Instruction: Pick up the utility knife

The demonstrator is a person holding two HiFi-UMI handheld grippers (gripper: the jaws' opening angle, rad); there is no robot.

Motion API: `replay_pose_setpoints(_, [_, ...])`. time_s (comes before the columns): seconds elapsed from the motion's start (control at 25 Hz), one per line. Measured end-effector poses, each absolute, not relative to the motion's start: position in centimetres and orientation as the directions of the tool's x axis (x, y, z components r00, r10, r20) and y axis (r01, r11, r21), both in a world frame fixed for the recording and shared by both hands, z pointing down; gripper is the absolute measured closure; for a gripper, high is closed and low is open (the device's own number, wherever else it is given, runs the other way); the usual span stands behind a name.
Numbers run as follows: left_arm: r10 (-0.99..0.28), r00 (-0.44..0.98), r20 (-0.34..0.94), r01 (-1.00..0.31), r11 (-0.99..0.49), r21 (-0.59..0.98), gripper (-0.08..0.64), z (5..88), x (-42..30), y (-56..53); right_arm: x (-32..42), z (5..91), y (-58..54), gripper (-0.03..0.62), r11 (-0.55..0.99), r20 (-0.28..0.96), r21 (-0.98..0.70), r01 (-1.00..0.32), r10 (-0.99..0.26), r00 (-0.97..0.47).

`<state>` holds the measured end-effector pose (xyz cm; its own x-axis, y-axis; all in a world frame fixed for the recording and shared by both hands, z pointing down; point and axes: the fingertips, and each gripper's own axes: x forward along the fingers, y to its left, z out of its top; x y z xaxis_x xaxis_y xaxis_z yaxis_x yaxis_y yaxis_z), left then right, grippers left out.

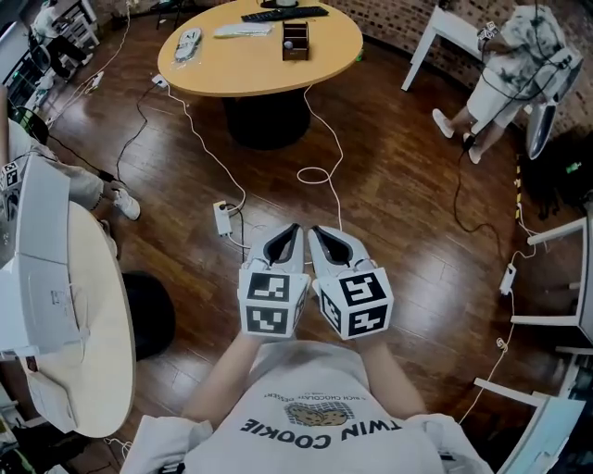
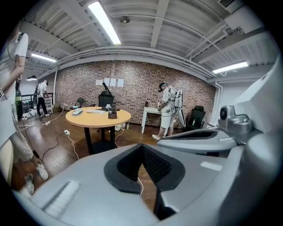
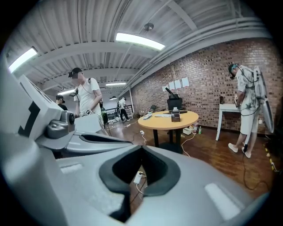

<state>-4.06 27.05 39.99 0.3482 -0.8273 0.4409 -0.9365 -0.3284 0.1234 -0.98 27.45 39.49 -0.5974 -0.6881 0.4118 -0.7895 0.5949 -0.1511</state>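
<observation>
"Wooden floor (image 1: 389,185) is all that lies under the two grippers, so where's the utility knife?"

"I can't pick it out. No view shows anything I'd call a knife. My guess is the round table (image 1: 213,69) at the far side, the only surface ahead with small things on it: a keyboard (image 1: 284,14), a small dark box (image 1: 296,41) and a pale flat item (image 1: 188,43) near its left edge. That last one is too small to identify."

"And the grippers?"

"The left gripper (image 1: 295,231) and the right gripper (image 1: 315,233) sit side by side, nearly touching, close in front of the person's chest and pointing toward the table. Each pair of jaws is pressed together at the tips with nothing between them. Past them you see only floor and a white cable (image 1: 320,174)."

"Why carried like that?"

"I'd judge it a travelling posture. Nothing is within reach, so closed jaws and tucked arms keep the tools out of trouble. The table is well apart from them, and the cable and a power strip (image 1: 223,218) lie on the floor between, which could catch a foot"
</observation>
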Motion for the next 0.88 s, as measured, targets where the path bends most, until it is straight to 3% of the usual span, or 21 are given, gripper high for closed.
replay_pose_setpoints(0.48, [-0.814, 0.393, 0.428, -0.918, -0.372, 0.137, 0.554, 40.4, -8.3, 21.8, -5.7, 40.0, 22.6, 0.591, 0.585, 0.434, -0.12, -0.802, -0.696, -0.572])
replay_pose_setpoints(0.88, [-0.811, 0.381, 0.445, -0.923, -0.364, 0.127, 0.554, 41.6, -6.9, 14.3, -4.1, 41.1, 14.9, 0.592, 0.589, 0.426, -0.129, -0.798, -0.693, -0.581])
